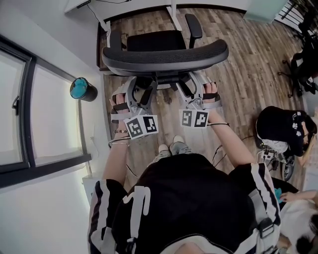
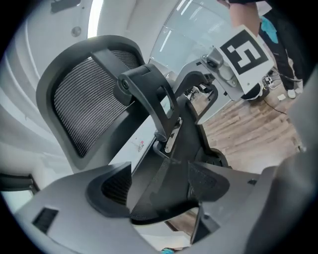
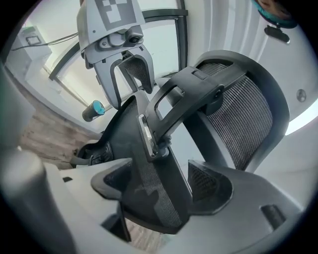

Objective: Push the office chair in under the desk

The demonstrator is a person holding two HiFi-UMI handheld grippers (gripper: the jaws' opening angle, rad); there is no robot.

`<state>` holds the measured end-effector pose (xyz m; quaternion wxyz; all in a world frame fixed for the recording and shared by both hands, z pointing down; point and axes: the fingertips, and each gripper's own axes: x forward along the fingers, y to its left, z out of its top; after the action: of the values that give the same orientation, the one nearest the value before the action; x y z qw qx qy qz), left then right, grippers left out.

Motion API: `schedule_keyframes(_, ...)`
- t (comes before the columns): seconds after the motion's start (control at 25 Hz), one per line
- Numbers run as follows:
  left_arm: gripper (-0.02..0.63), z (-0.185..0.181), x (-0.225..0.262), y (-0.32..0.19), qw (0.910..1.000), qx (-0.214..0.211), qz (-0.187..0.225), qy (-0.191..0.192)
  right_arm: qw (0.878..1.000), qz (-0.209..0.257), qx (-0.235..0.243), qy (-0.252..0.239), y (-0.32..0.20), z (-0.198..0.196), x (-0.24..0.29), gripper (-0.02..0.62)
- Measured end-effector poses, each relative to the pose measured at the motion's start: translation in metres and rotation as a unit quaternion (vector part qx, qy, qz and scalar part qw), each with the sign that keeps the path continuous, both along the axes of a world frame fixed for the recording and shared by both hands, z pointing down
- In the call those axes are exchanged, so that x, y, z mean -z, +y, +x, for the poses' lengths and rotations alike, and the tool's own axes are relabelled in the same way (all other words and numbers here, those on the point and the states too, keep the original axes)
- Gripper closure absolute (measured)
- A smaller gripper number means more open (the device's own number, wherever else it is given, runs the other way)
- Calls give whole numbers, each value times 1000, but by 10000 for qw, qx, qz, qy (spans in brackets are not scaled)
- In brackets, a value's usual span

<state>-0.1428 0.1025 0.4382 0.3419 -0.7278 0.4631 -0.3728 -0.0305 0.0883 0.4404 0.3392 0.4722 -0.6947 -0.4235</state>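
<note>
Currently the office chair [image 1: 164, 55] stands in the far middle of the wood floor [image 1: 243, 74], its back toward me and its seat [image 1: 154, 40] pointing at the white desk [image 1: 79, 5].

- Chair: black mesh backrest in a grey frame, curved across the head view. Two black armrests, one at far left [image 1: 115, 39] and one at far right [image 1: 194, 27]. A dark spine with a bracket runs down behind the mesh.
- Place: the seat's far edge lies near the desk's white legs [image 1: 173, 12]. The backrest is on my side.
- Left gripper [image 1: 141, 94]: jaws wide. The left gripper view shows the chair's dark lower back piece between the pads [image 2: 107, 187], which do not look clamped on it.
- Right gripper [image 1: 188, 92]: jaws wide too, with the same dark mesh piece between the pads [image 3: 211, 183], loose as far as I can see.
- Both grippers sit side by side just under the backrest, and each shows in the other's view.

Around:
- Left: a window [image 1: 20, 99] in a white wall, and a dark cylinder with a teal top [image 1: 82, 89] on the floor beside the chair, apart from it.
- Right: another person in black [image 1: 283, 129], crouched or seated, well apart. A second black chair [image 1: 300, 64] at far right.
- Near: thin cables [image 1: 218, 149] on the floor by my feet.
</note>
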Motion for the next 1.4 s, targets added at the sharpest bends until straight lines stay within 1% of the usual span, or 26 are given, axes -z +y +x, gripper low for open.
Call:
schedule_keyframes(0.2,254,-2,4,-12,9996,109,251,-95,9999,108,-42,19,-11,-1,-3,259)
schedule_keyframes(0.44,244,-10,-3,-22,9986,246,299,-363,9998,125,-72,130,-21,-6,-6,259)
schedule_keyframes(0.64,244,-7,-6,-30,9974,308,342,-550,9997,97,-76,187,-28,-8,-7,259)
schedule_keyframes(0.84,244,0,-7,-38,9970,474,273,-546,9997,122,-55,219,-31,-7,-6,259)
schedule_keyframes(1.0,244,6,-9,-43,9955,416,337,-778,9995,159,-63,265,-35,-7,-5,259)
schedule_keyframes(1.2,244,7,-9,-49,9930,510,457,-962,9992,269,-37,301,-39,-8,-3,259)
schedule_keyframes(1.28,244,8,-8,-51,9927,511,509,-968,9986,343,-11,410,-42,-8,-3,261)
schedule_keyframes(1.4,255,10,-6,-50,9941,457,619,-763,9976,418,55,558,-43,-9,-5,261)
